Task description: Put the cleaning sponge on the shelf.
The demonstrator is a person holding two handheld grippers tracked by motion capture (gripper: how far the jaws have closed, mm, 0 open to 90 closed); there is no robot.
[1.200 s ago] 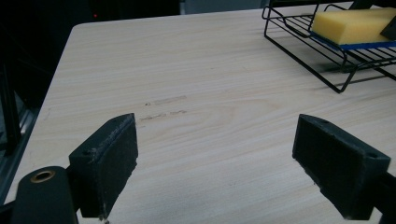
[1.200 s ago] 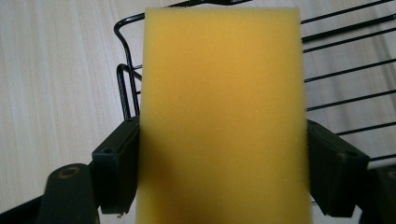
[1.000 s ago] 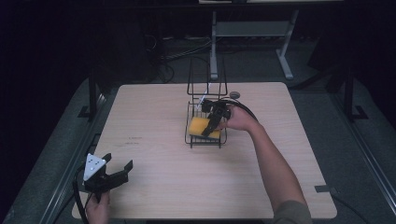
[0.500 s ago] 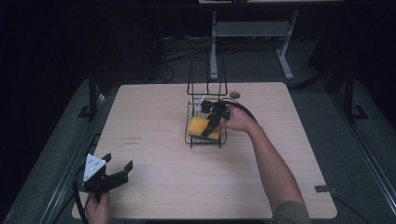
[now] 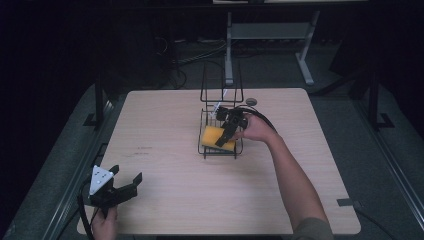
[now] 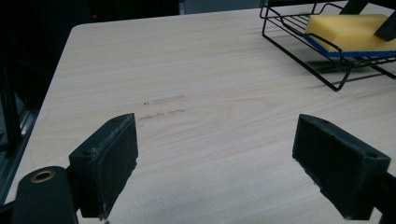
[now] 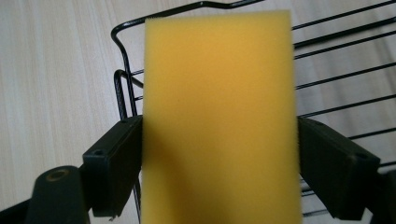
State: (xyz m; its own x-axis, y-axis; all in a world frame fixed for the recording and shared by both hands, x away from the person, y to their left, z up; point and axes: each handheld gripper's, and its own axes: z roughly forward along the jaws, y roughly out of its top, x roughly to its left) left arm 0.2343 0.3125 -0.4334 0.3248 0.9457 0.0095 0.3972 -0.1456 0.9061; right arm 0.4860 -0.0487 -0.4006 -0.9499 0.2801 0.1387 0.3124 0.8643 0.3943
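Left gripper (image 5: 116, 186): near left corner of table (image 5: 165, 200), jaws spread wide, nothing between them; far from the work.
Sponge (image 5: 218, 138): yellow, blue underside, lying in the tray of the wire rack (image 5: 220, 115), mid-table.
Right gripper (image 7: 219, 158): jaws bracket the sponge's two long sides, pads at its edges, seemingly clamped.
Key relation: long axis runs straight ahead of the right gripper, away along its jaws; this hand is far nearer.
Change: little against the earlier frames; right gripper stays at the rack, left unmoved.
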